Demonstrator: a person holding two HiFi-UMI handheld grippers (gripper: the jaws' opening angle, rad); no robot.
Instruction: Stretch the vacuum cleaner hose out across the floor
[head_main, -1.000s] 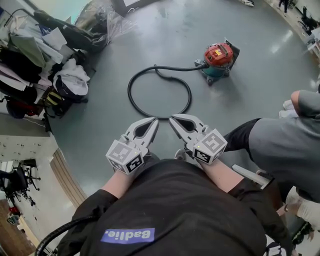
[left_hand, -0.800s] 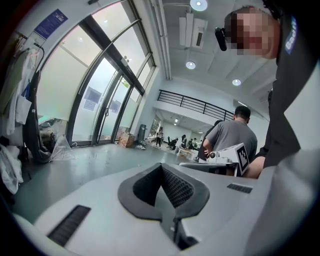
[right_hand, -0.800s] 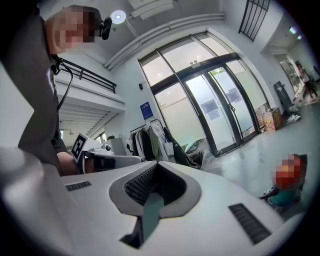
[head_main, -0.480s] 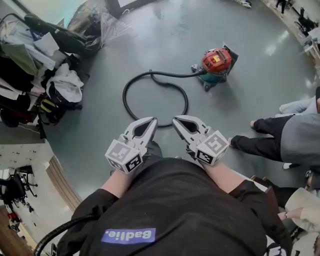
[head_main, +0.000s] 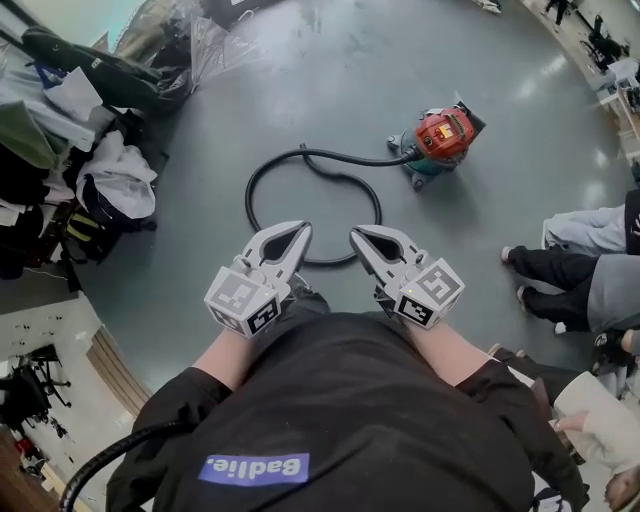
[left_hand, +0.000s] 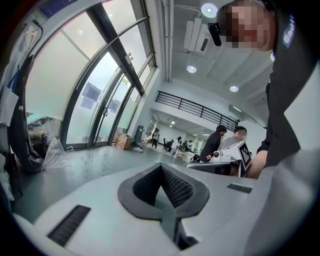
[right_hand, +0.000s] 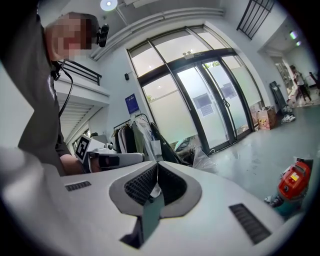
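**Head view.** Left gripper (head_main: 297, 233) and right gripper (head_main: 360, 236) are held side by side in front of the person's torso, tips pointing to 12 o'clock. Each has its jaws pressed together with nothing between them. The hose (head_main: 249, 195) lies on the grey floor (head_main: 330, 70) at 12 o'clock from the grippers, curled in one wide loop. The near arc of the loop shows between the two gripper tips, and neither gripper touches it. From the top of the loop the hose runs toward 2 o'clock and joins the red vacuum (head_main: 443, 135), which stands at 1 o'clock. A heap of clothes (head_main: 115, 175) and bags fills the 10 o'clock side. A bystander's legs (head_main: 560, 270) enter at 3 o'clock.

**Left gripper view.** The left gripper's (left_hand: 161, 166) jaws meet at the tip and are empty. Glass doors and distant people lie beyond.

**Right gripper view.** The right gripper's (right_hand: 156, 165) jaws are likewise closed and empty. The vacuum (right_hand: 293, 181) appears at 4 o'clock.
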